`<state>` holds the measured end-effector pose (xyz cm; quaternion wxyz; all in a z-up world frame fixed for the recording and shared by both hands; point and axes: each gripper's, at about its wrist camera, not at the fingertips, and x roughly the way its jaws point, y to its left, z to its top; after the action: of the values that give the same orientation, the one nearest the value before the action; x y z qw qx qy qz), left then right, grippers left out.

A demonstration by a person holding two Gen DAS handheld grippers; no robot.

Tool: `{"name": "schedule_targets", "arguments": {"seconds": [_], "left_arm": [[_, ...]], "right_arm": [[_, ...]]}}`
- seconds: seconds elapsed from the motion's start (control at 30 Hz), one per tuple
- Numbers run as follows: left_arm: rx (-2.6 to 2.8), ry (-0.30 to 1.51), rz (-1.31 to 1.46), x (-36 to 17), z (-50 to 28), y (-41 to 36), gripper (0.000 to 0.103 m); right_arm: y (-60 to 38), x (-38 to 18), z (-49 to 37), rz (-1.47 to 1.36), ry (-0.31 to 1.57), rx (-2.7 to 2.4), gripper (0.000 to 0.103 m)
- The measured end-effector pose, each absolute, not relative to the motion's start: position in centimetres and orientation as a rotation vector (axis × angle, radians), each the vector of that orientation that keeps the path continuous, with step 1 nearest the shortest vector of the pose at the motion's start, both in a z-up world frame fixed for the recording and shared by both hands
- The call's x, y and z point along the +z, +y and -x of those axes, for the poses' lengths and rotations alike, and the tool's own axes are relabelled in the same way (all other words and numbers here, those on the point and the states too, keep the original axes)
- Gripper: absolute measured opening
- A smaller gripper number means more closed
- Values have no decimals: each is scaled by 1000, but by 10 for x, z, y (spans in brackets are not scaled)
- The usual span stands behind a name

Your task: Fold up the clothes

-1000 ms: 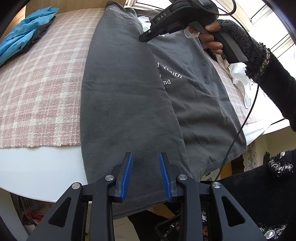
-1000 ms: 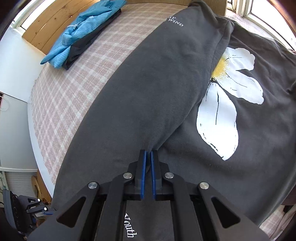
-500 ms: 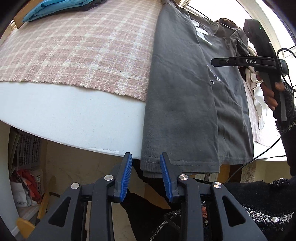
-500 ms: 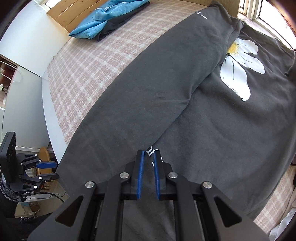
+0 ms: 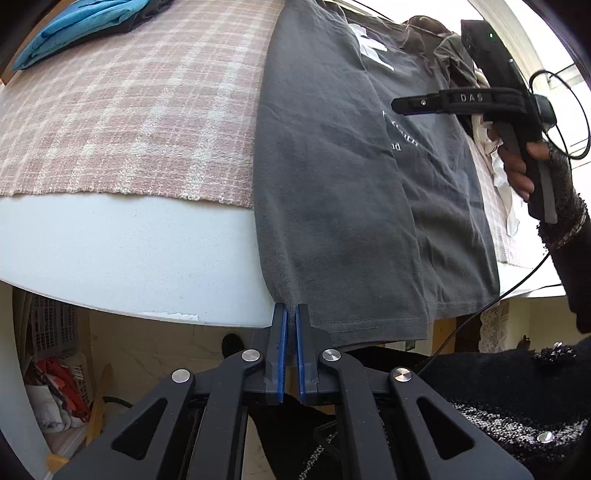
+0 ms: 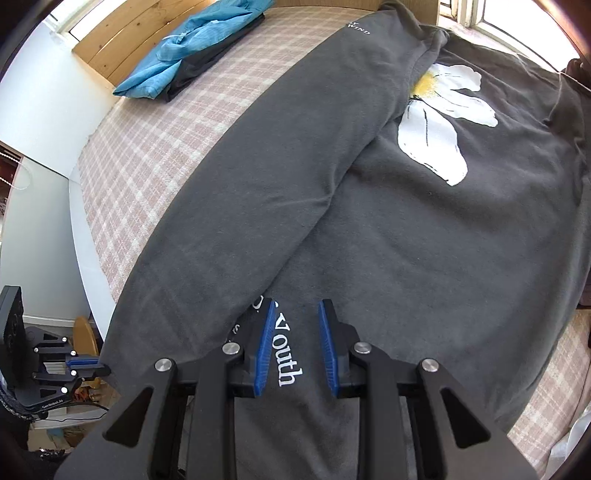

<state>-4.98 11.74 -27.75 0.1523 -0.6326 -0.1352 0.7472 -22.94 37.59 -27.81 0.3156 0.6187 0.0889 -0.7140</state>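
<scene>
Left gripper (image 5: 290, 321), black two-finger frame with blue ribbed pads: jaws drawn together on the hanging bottom hem corner of the dark grey cotton T-shirt (image 5: 332, 192), a sliver of hem pinched between the pads, just below the rim of the white round table (image 5: 129, 251). Right gripper (image 6: 296, 332), same make: jaws opening, set narrowly apart above the shirt's white printed lettering (image 6: 286, 360), nothing between the pads, fabric lying flat beneath them. Dark grey T-shirt: spread lengthwise on the table, its bottom hem draped over the near rim; one side panel folded inward over the body, forming a long diagonal flap; white daisy print with yellow centre (image 6: 439, 114) partly covered by the flap's upper end. Pink and cream checked woven cloth (image 5: 129, 110): covers the tabletop, under the shirt, its edge short of the rim. Person's hand (image 5: 521, 170) in a black knitted fingerless sleeve: grips the right gripper's handle, seen from the left wrist view beyond the shirt's far side. White crumpled fabric (image 5: 498, 173): beside that hand, at the table edge. Folded bright blue garment on a dark garment (image 6: 192, 48): far end of the table, well apart from the shirt, against a pale wooden board (image 6: 122, 29).
</scene>
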Motion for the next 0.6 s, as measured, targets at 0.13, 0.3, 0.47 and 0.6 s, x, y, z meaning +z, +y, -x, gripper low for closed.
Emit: {"name": "schedule_targets", "arguments": {"seconds": [0.13, 0.3, 0.47, 0.6], "left_arm": [[2162, -583, 1750, -261, 45, 87, 3], [2171, -598, 1738, -255, 48, 85, 3], [2144, -571, 1770, -272, 52, 100, 4], [2100, -559, 1812, -283, 49, 101, 6]], "right_arm": [[380, -275, 190, -1619, 184, -1724, 24], [364, -282, 121, -1594, 203, -1514, 15], [349, -298, 86, -1577, 278, -1508, 15], [348, -298, 79, -1644, 361, -1399, 14]]}}
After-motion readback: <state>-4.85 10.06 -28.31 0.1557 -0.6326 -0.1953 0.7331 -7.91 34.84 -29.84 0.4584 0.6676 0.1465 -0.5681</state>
